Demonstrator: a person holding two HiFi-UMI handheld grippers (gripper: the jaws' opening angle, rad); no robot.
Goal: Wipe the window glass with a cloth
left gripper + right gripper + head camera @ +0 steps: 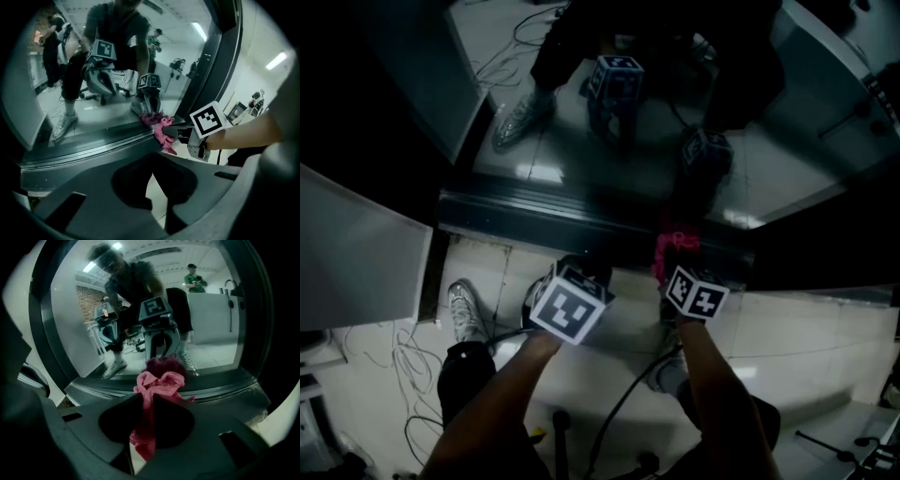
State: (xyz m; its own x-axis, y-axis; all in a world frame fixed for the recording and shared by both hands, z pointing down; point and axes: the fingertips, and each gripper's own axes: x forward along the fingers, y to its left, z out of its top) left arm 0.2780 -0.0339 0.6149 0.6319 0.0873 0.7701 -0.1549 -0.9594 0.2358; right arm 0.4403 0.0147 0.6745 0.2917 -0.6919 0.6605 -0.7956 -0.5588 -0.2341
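The window glass [581, 141] fills the upper head view above a dark bottom frame [534, 211]. My right gripper [677, 261] is shut on a pink cloth [675, 246] and holds its bunched end against the bottom edge of the glass. In the right gripper view the cloth [157, 380] is pinched between the jaws of the right gripper [145, 397] and hangs below them. From the left gripper view I see the cloth [161, 129] touching the glass [108, 108]. My left gripper [586, 265] hovers just left of it near the frame, its jaws shut and empty in its own view [153, 153].
White and dark cables [412, 375] trail over the tiled floor beside the person's silver shoe [467, 314]. A grey panel [356, 258] stands at the left. The glass mirrors both grippers and the person, with other people visible in it.
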